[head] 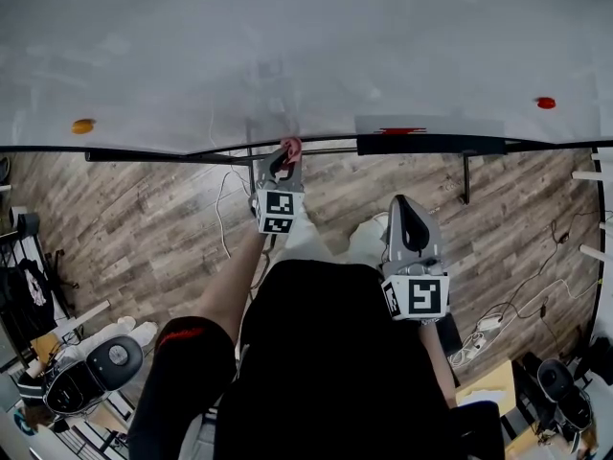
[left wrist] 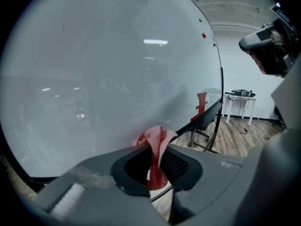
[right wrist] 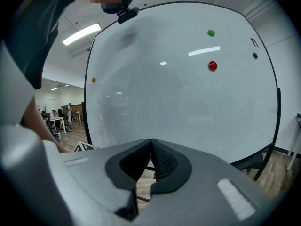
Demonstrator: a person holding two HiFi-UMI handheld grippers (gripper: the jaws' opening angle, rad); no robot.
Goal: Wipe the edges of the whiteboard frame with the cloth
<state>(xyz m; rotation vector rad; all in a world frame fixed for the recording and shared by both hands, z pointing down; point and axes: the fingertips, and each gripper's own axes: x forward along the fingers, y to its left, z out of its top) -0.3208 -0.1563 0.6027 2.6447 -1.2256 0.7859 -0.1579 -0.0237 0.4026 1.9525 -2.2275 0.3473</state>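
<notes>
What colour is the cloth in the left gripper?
Pinkish red. The cloth, clamped in the left gripper, shows best in the left gripper view.

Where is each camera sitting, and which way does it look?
Head view: on the person's head, looking steeply down at the whiteboard and floor; shows both arms, left gripper, right gripper.
Left gripper view: on the left gripper, close to the board; its jaws pinch the cloth.
Right gripper view: on the right gripper, facing the whole board; jaws shut, empty; an arm at left.
Shared: head and right gripper views both show the red magnet.
</notes>
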